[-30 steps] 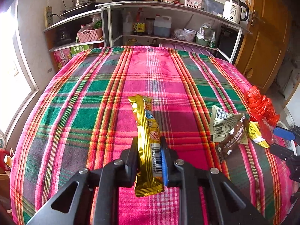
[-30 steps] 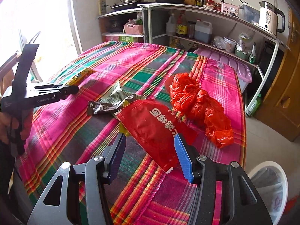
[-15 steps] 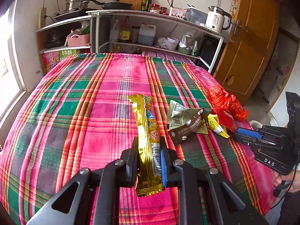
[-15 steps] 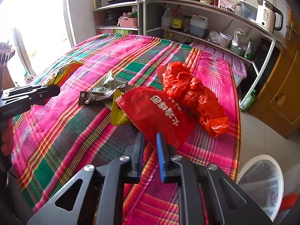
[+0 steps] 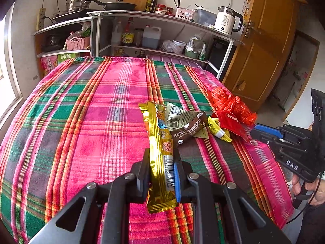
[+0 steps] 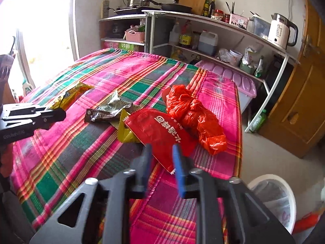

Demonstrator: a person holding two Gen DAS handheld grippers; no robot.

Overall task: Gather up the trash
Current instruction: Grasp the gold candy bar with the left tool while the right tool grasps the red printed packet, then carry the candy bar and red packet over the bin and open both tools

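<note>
Clamping the gold wrapper [image 5: 156,122] low down, just above its bottom seal, with the left gripper [image 5: 161,154] pressed together on the barcode end. Runs straight away from the fingers, long axis toward the far edge of the table [image 5: 81,122], top end tipped slightly left, over the cloth near the near edge.

Pinching the near corner of the red packet [image 6: 160,126] with the right gripper [image 6: 161,149], fingers closed on it just inside the table's right edge. Slants from that pinched corner up and left toward the table's middle, printed face up.

Touching the packet's far side: a crumpled red plastic bag [image 6: 195,113], stretched along the right edge. Poking out from under the packet's left side: a yellow wrapper [image 6: 126,132]. Just beyond, a brown wrapper [image 6: 105,112] lying crosswise, long axis roughly parallel to the near edge, resting on a torn silvery one.

Keeping the two grippers well apart, with this small heap between them. Broad plaid cloth to the left of the gold wrapper and on to the far edge. Off the near right corner, down on the floor, a lined white bin [image 6: 284,187], mouth up, open floor between it and the wooden door. Beyond the far edge, a shelf unit [image 5: 162,18] crowded with kitchen things.
</note>
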